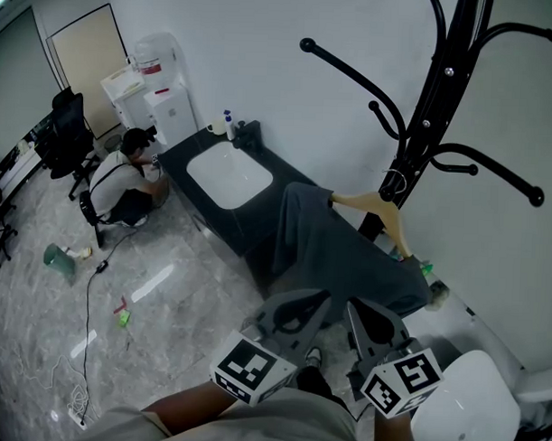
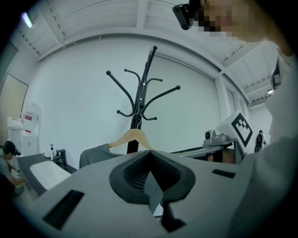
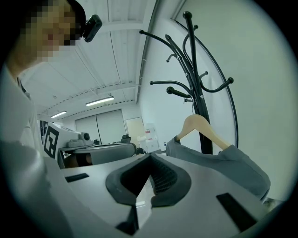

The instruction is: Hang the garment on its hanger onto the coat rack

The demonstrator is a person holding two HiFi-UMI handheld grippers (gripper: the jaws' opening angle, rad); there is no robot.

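The black coat rack (image 1: 444, 76) stands at the right against the white wall. A wooden hanger (image 1: 378, 208) carries a grey garment (image 1: 334, 253); its hook sits at the pole, low on the rack. Both grippers are below the garment, clear of it. My left gripper (image 1: 311, 302) is shut and holds nothing. Beside it, my right gripper (image 1: 361, 310) is shut and empty too. The left gripper view shows the rack (image 2: 142, 97), hanger (image 2: 132, 137) and garment (image 2: 95, 153) beyond the closed left gripper (image 2: 149, 153). The right gripper view shows the rack (image 3: 198, 93), hanger (image 3: 200, 128) and garment (image 3: 223, 160) beyond the closed right gripper (image 3: 150, 155).
A dark counter (image 1: 192, 153) with a white sink (image 1: 228, 173) runs along the wall left of the garment. A person (image 1: 124, 178) crouches on the floor by a water dispenser (image 1: 158, 89). An office chair (image 1: 67, 131) stands far left. A white seat (image 1: 473, 403) is at the bottom right.
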